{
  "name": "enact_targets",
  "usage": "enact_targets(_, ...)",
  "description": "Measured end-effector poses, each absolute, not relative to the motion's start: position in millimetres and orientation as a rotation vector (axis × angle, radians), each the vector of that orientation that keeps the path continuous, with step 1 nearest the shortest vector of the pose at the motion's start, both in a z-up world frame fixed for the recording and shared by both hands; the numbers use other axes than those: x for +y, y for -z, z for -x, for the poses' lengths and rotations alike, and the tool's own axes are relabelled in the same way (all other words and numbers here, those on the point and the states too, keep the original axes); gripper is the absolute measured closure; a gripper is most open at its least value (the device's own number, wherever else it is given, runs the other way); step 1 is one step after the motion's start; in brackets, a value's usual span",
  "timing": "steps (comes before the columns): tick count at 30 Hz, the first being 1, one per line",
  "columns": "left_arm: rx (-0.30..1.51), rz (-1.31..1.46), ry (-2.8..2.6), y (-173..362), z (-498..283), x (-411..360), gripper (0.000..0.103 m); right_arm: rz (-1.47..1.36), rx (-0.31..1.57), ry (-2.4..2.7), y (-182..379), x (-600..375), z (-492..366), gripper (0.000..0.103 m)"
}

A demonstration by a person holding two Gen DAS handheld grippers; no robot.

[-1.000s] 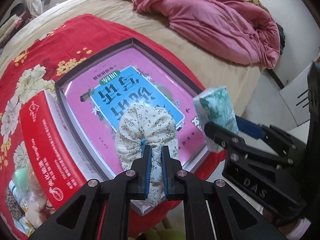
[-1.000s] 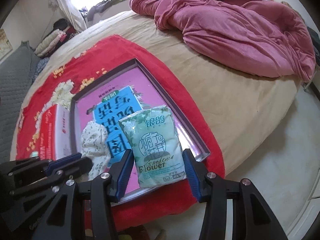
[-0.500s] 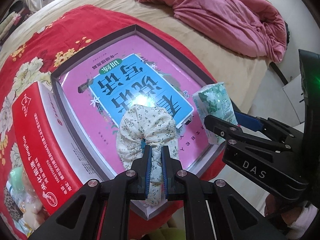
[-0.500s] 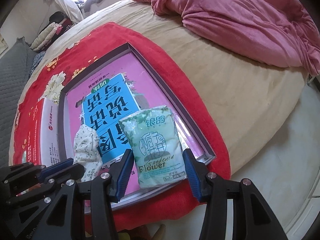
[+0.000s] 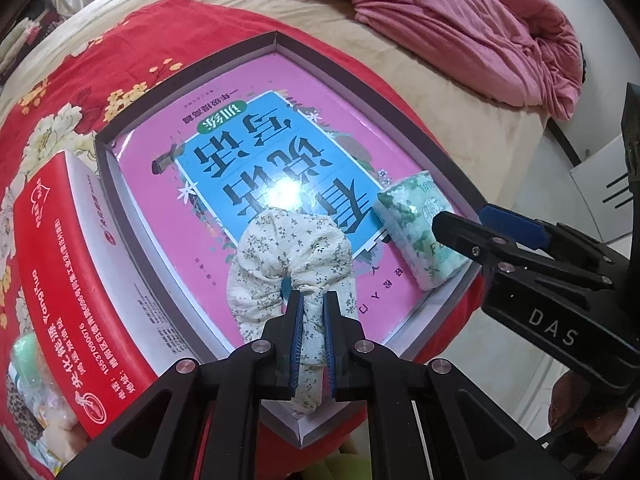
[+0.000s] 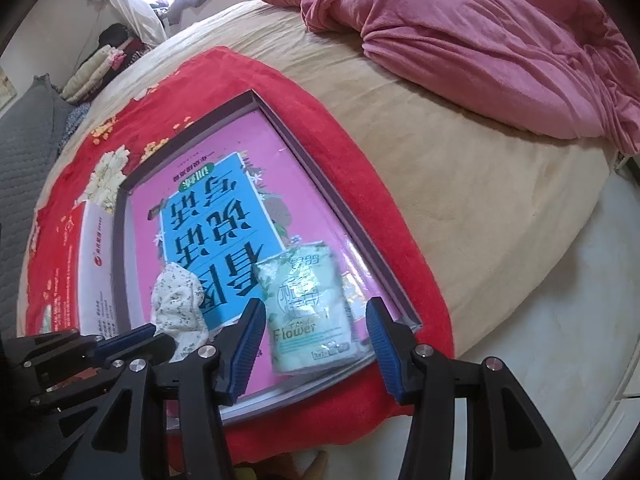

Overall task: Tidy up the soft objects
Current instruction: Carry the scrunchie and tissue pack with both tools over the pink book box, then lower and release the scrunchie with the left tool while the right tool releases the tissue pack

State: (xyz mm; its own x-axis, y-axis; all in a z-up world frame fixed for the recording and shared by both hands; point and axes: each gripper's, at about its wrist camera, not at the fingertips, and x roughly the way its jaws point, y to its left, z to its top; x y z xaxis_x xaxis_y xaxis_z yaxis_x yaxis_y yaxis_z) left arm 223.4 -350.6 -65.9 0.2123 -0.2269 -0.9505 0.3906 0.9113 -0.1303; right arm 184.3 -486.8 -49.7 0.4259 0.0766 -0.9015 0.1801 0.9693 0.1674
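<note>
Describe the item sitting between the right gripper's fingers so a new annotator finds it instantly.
On the red blanket lies a shallow tray with a pink-and-blue book inside. At its near right corner is the tissue pack: pale green plastic printed "Flower", unlike the floral cloth beside it.

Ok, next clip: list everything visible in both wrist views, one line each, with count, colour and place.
floral cloth: 1, cream with small dark flowers, bunched, over the tray's near left part
tissue pack: 1, pale green and white, over the tray's near right corner
tray: 1, dark rim, pink printed bottom with blue panel, on the red blanket
red box: 1, red and white, beside the tray's left edge
red blanket: 1, red with flowers, on the bed
bed sheet: 1, beige
pink quilt: 1, crumpled, far side of bed
left tongs: black with blue pads, clamped on the floral cloth
right tongs: black with blue pads, either side of the tissue pack
</note>
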Motion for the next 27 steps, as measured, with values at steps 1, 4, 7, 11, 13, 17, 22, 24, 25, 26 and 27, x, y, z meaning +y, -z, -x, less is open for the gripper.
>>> enact_targets(1,1.29,-0.149,0.431,65.9,-222.9,-350.9,0.093,-0.266,1.126,0.064,48.1,-488.6,-183.2,0.051)
enact_targets(4,1.299,-0.154,0.436,66.4,-221.3,-351.8,0.093,-0.285,1.111,0.074,43.4,-494.0,-179.6,0.051)
enact_targets(7,1.312,-0.148,0.444,67.6,-219.8,-352.0,0.093,-0.294,1.1,0.082,37.8,-499.0,-176.3,0.05)
enact_targets(11,1.32,-0.15,0.446,68.1,-215.7,-352.3,0.09,-0.312,1.085,0.094,31.1,-504.3,-171.5,0.047)
enact_targets(13,1.322,-0.145,0.446,66.6,-214.3,-352.1,0.087,-0.309,1.082,0.098,28.7,-504.4,-169.8,0.047)
enact_targets(17,1.315,-0.133,0.447,61.6,-211.0,-350.4,0.079,-0.31,1.07,0.097,22.2,-503.6,-166.5,0.046)
enact_targets(22,1.298,-0.12,0.446,53.0,-205.6,-345.0,0.07,-0.305,1.052,0.094,12.2,-500.8,-162.3,0.046)
enact_targets(24,1.284,-0.113,0.447,47.8,-202.7,-342.8,0.066,-0.298,1.047,0.09,7.6,-498.4,-160.8,0.046)
enact_targets(25,1.275,-0.114,0.447,44.8,-201.2,-341.8,0.064,-0.295,1.044,0.091,6.4,-498.3,-160.0,0.045)
enact_targets(26,1.266,-0.115,0.445,41.5,-199.7,-340.6,0.059,-0.293,1.04,0.092,3.9,-497.5,-159.0,0.045)
enact_targets(27,1.256,-0.113,0.443,37.9,-198.4,-338.8,0.057,-0.296,1.037,0.09,1.9,-497.2,-158.3,0.043)
